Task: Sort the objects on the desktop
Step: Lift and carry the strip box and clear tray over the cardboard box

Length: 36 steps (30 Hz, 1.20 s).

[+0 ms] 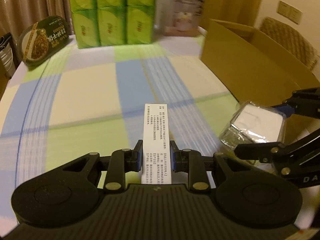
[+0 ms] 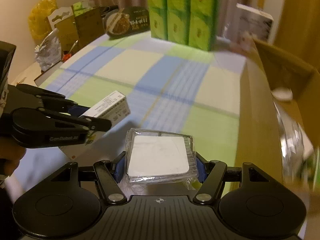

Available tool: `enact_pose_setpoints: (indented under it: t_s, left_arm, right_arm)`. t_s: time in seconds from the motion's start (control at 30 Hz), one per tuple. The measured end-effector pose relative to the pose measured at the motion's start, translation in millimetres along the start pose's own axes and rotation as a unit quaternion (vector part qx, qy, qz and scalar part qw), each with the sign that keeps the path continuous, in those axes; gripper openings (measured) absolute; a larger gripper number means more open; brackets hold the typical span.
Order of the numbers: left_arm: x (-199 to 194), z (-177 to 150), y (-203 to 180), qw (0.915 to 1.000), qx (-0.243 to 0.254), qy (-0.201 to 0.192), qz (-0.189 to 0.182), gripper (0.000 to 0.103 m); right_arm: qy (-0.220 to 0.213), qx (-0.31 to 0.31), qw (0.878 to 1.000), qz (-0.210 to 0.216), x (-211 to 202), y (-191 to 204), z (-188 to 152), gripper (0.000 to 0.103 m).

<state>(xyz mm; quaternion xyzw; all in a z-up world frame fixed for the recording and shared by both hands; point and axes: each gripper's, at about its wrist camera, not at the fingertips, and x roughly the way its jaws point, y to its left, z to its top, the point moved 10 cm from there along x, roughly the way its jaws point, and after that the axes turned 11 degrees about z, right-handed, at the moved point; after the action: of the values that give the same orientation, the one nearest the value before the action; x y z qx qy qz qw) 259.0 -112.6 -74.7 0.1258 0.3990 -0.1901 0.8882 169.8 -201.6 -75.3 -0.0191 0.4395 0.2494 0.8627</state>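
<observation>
My left gripper [image 1: 156, 156] is shut on a narrow white box with black print [image 1: 157, 138], held above the checked tablecloth [image 1: 90, 100]. The right wrist view shows the same white box [image 2: 112, 106] at the left, in the left gripper [image 2: 100, 118]. My right gripper [image 2: 160, 166] is shut on a clear plastic case with a white square inside [image 2: 159, 156], its blue pads pressing both sides. In the left wrist view this clear case [image 1: 258, 124] hangs at the right in the right gripper [image 1: 266, 128]. An open cardboard box [image 1: 250, 60] stands to the right.
At the back stand a stack of green tissue packs [image 1: 112, 14], a dark noodle bowl pack [image 1: 42, 40] and a white carton [image 1: 180, 14]. The cardboard box wall [image 2: 258, 110] is close on the right, with a white round thing [image 2: 283, 94] inside. Bags and small boxes [image 2: 60, 32] crowd the left edge.
</observation>
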Motion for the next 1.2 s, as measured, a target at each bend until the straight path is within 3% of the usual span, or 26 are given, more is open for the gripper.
enact_pose_setpoints:
  t_s: [0.3,0.6,1.2]
  left_arm:
    - [-39.3,-63.7,-38.1,0.9995,0.026,0.017,-0.002,0.021]
    - [-44.7,-75.8,-53.2,0.9986,0.049,0.016,0.014,0.021]
    - [-36.1,-96.9,-46.8,0.9973,0.056,0.043,0.021,0.022]
  right_arm:
    - [-0.025,0.049,0.998,-0.012,-28.5,1.9,-43.5,0.064]
    - [-0.019,0.063,0.998,-0.02,-27.7,-10.1,-56.8,0.064]
    - [-0.009,0.055,0.998,-0.013,-19.8,-4.3,-60.0,0.064]
